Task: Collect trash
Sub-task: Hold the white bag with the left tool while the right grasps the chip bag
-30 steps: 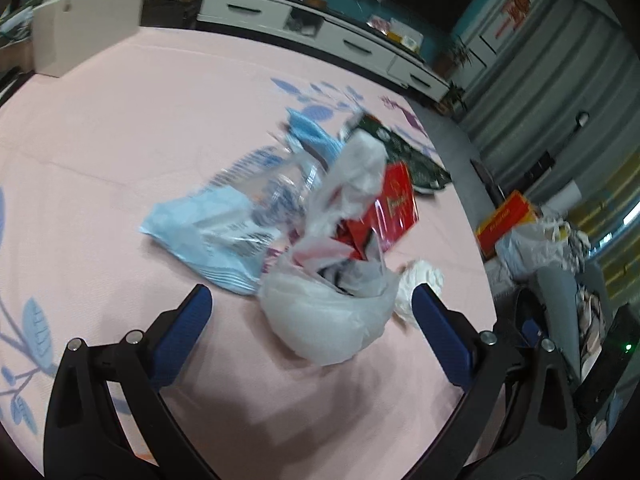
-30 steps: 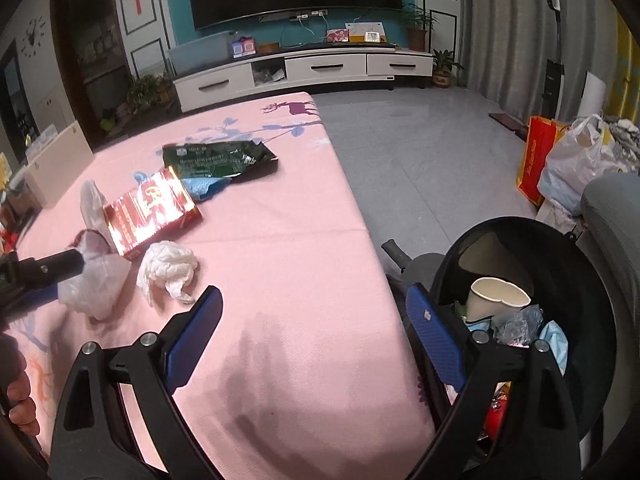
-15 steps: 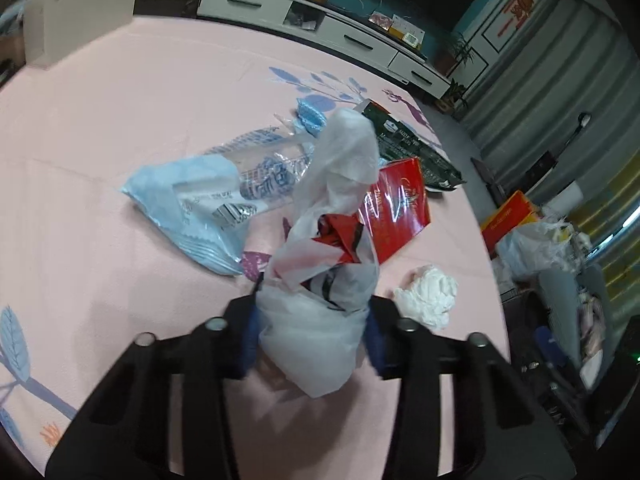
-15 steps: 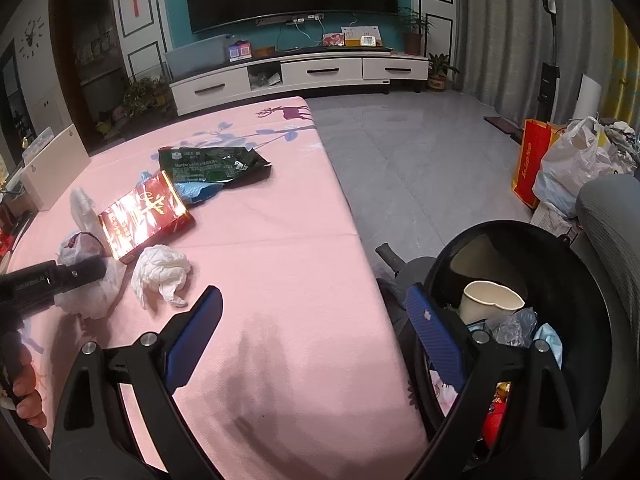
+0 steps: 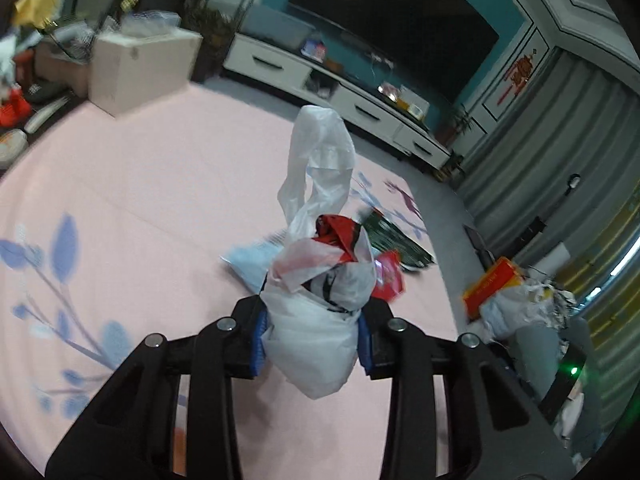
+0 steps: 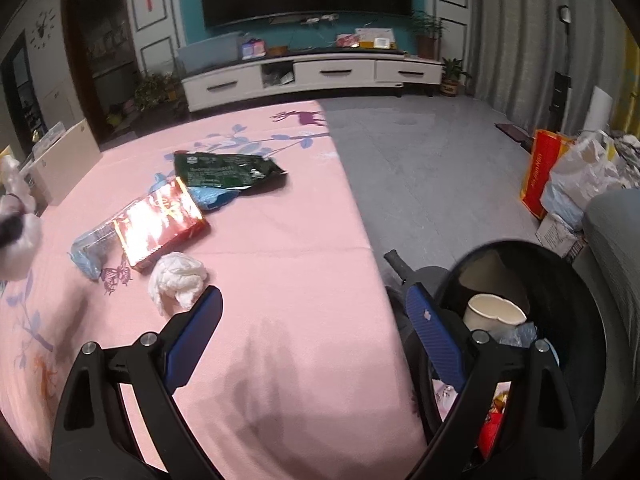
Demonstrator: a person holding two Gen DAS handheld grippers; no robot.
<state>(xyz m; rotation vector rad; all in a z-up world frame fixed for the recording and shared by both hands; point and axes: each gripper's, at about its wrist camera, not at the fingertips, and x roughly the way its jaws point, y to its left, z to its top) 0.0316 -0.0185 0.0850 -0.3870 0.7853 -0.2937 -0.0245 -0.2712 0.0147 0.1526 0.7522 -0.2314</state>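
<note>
So the left gripper (image 5: 311,338) is pinching a white plastic bag (image 5: 316,320) right in the lower middle of the left view, blue pads (image 5: 259,338) pressed into both sides of it. The bag is stuffed with red and white wrappers and its handle sticks up toward the top of the frame. It looks lifted off the pink tablecloth (image 5: 140,200), though I can't tell how high. The same bag shows up blurry at the far left edge of the right view (image 6: 16,232).

The right gripper (image 6: 314,316) is spread wide and holding nothing, hanging over the table edge at the bottom of its frame. Just past its left finger (image 6: 194,336) there's a crumpled tissue (image 6: 178,278) on the cloth. Up and left of that is a shiny red packet (image 6: 160,224), with a clear blue wrapper (image 6: 90,250) poking out on its left side. A dark green bag (image 6: 228,170) lies further back near the middle, with a blue wrapper (image 6: 212,198) tucked against its front edge.

The black bin (image 6: 560,280) sits in the lower right, beside the table, with a paper cup (image 6: 496,312) and other trash inside it.
</note>
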